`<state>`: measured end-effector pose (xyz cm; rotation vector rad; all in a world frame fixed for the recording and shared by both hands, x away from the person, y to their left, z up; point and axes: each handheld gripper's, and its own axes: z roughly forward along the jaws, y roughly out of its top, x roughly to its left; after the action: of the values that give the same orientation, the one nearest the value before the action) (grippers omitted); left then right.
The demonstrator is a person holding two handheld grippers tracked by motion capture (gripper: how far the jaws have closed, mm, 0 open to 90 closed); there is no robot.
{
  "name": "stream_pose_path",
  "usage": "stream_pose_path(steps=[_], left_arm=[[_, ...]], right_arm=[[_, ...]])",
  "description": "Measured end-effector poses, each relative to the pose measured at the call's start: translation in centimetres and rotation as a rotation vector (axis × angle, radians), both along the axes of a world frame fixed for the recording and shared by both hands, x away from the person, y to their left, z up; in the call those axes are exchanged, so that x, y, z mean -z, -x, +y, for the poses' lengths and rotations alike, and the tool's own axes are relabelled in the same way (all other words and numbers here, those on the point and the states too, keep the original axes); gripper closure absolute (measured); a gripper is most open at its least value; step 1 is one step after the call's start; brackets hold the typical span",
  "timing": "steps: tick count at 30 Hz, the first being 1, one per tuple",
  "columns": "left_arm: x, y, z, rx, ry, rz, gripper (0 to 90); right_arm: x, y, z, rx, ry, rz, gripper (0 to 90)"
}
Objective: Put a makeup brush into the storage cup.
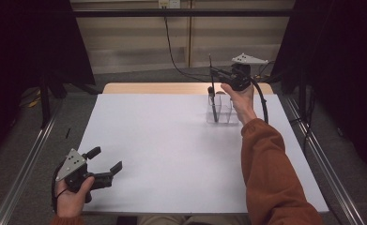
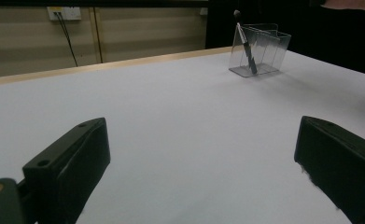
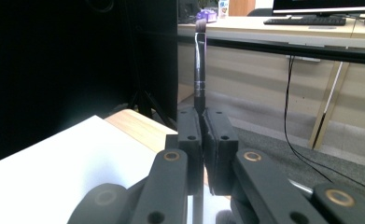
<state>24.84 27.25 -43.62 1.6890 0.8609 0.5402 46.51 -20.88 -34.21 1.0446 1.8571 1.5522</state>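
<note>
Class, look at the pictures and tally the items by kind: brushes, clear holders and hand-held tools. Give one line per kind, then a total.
Brushes: 2, one clamped in the right tool, one leaning in the holder
Clear holders: 1, at the table's far side
Hand-held tools: 2, the right one and the left tool
Total: 5

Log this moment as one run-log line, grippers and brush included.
right gripper: shut on brush, above clear holder | second brush: in holder | left gripper: open, nothing held
</note>
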Motion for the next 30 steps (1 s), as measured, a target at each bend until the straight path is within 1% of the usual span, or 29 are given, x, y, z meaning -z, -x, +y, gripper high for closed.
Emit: stream_pose_path(steps=[6,16,18,22,25,30], left_arm=[[0.0,0.0,0.0,-0.002,0.010,0.000,3.6],[0.0,0.0,0.1,-0.004,0.012,0.001,3.6],[0.0,0.0,0.0,-0.001,0.004,0.000,3.6],[0.1,-0.1,-0.2,0.000,0.012,0.004,3.6],[0.0,0.0,-0.2,0.001,0.008,0.003,3.6],[0.0,0.0,0.0,0.002,0.004,0.000,3.6]], right_arm=[[0.9,-0.2,0.3,0.003,0.008,0.017,85.8],[1.7,-0.4,0.0,0.008,0.025,0.027,85.7],[1.9,-0.4,-0.1,0.009,0.024,0.030,85.7],[2.3,-0.5,-0.1,0.013,0.022,0.036,85.7],[2.4,-0.5,-0.2,0.011,0.010,0.040,85.7],[3.0,-0.4,-0.4,0.019,0.014,0.049,85.7]])
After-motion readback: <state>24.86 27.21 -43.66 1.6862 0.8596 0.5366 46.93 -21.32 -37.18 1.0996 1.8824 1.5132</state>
